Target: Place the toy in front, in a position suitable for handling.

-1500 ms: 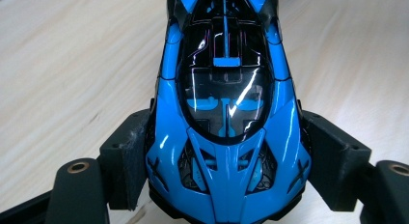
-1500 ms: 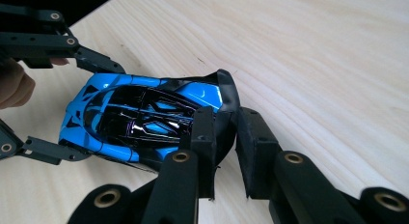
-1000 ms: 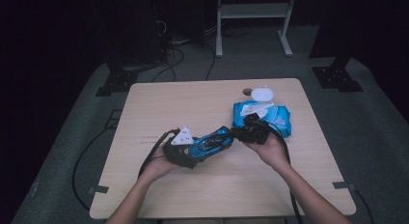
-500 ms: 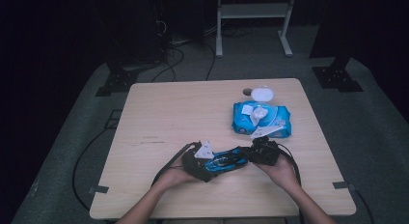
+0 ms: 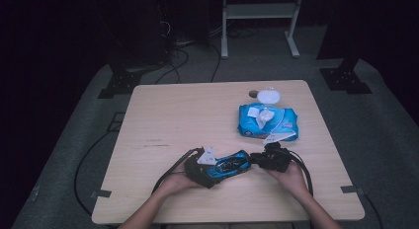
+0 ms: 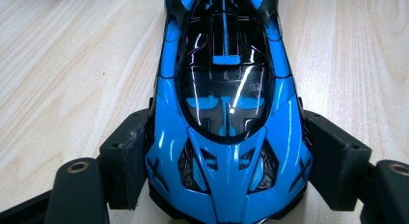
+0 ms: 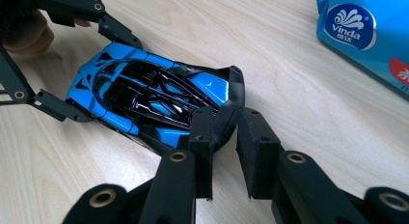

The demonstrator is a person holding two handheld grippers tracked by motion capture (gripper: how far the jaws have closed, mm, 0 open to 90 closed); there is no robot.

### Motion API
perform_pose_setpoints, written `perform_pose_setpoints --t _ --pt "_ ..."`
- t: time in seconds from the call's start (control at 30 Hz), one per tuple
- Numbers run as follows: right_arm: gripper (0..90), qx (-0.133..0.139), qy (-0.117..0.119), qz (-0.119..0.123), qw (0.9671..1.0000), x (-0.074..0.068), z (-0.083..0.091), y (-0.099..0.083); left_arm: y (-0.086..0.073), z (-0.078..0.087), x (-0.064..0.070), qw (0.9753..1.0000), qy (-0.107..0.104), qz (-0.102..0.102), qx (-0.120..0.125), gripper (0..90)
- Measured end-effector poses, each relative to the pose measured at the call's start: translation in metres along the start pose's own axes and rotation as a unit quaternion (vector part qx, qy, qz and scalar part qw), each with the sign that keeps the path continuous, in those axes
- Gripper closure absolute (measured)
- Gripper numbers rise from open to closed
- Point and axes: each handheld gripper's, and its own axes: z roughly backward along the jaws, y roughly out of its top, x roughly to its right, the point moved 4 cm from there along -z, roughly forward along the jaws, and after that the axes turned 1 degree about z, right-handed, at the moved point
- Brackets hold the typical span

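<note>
- The left gripper (image 5: 210, 169), at the lower centre of the high view, has its fingers (image 6: 126, 159) closed on the nose of the toy car (image 5: 230, 164); in the left gripper view one dark pad presses each front flank.
- The toy car lies on the tabletop (image 5: 188, 115) near its front edge, in the lower middle of the frame, spanning the gap between the two grippers.
- The right gripper (image 5: 257, 159), just right of the car, meets its tail. In the right gripper view the fingers (image 7: 202, 137) stand nearly together, and the car's dark rear edge seems to sit between them, though I cannot tell whether it is truly pinched.
- To do this step well, I judge the left grip should stay square on both flanks so the glossy body does not slip, while the right gripper takes a firmer bite on the tail before any lift or handover.
- Further right and higher, a blue wipes pack (image 5: 268, 121) lies flat, with a white tissue (image 5: 264, 115) sticking out of its top.
- Above it sits a small white lid (image 5: 269, 96).
- Count: one toy car, two grippers, one wipes pack, one lid.
</note>
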Motion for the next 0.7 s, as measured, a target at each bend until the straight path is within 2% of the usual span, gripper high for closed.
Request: perform_pose_setpoints --t 0.1,0.13,0.2,0.23,0.27,0.3,0.37,0.4,0.43,0.47,0.5,0.53,0.57,0.63,0.67,0.7 --pt "73.1 -0.004 0.005 -0.005 1.0 0.0 0.0 0.0 0.0 0.0 0.0 1.0 -0.002 0.003 0.002 25.5" --pt "71.9 -0.004 0.001 -0.001 1.0 0.0 0.0 0.002 -0.001 0.0 0.0 1.0 -0.003 0.003 0.003 25.5" --pt "65.5 0.012 -0.02 0.011 0.9997 0.006 0.007 0.016 -0.001 0.0 -0.001 1.0 -0.005 0.006 0.002 24.7" --pt "65.5 0.012 -0.02 0.011 0.9997 0.006 0.007 0.016 -0.001 0.0 -0.001 1.0 -0.005 0.006 0.002 24.3" --pt "61.6 0.015 -0.031 0.017 0.9993 0.008 0.009 0.021 -0.001 0.001 -0.002 1.0 0.0 -0.004 0.003 24.3" --pt "56.0 0.033 -0.071 0.034 0.9964 0.018 0.013 0.037 -0.001 0.001 -0.002 1.0 0.001 -0.004 0.005 20.7" --pt "49.2 0.05 -0.091 0.038 0.9939 0.027 0.016 0.049 0.0 0.003 -0.001 1.0 0.001 -0.003 0.009 19.3" --pt "44.7 0.064 -0.121 0.049 0.9894 0.037 0.018 0.062 -0.001 0.004 -0.001 0.9999 0.0 -0.001 0.01 17.6" --pt "44.7 0.064 -0.121 0.049 0.9894 0.037 0.018 0.062 -0.001 0.004 -0.001 0.9999 0.0 -0.001 0.01 16.5" --pt "41.4 0.068 -0.156 0.067 0.9832 0.051 0.017 0.075 -0.002 0.005 -0.003 0.9999 -0.002 0.004 0.009 15.4" --pt "41.4 0.068 -0.156 0.067 0.9832 0.051 0.017 0.075 -0.002 0.005 -0.003 0.9999 -0.002 0.004 0.009 13.0" --pt "39.8 0.061 -0.176 0.076 0.9795 0.059 0.015 0.079 -0.003 0.006 -0.003 0.9999 0.001 0.007 0.009 13.0" --pt "38.6 0.057 -0.187 0.079 0.9775 0.067 0.012 0.082 -0.003 0.006 -0.005 0.9999 0.001 0.006 0.008 11.0" --pt "38.6 0.046 -0.192 0.067 0.978 0.08 0.004 0.086 -0.005 0.008 -0.005 0.9999 0.0 0.01 0.014 10.0" --pt "40.3 0.033 -0.2 0.056 0.9777 0.089 -0.005 0.086 -0.007 0.009 -0.007 0.9998 -0.001 0.013 0.017 9.9" --pt "40.3 0.033 -0.2 0.056 0.9777 0.089 -0.005 0.086 -0.007 0.009 -0.007 0.9998 -0.001 0.013 0.017 9.9"
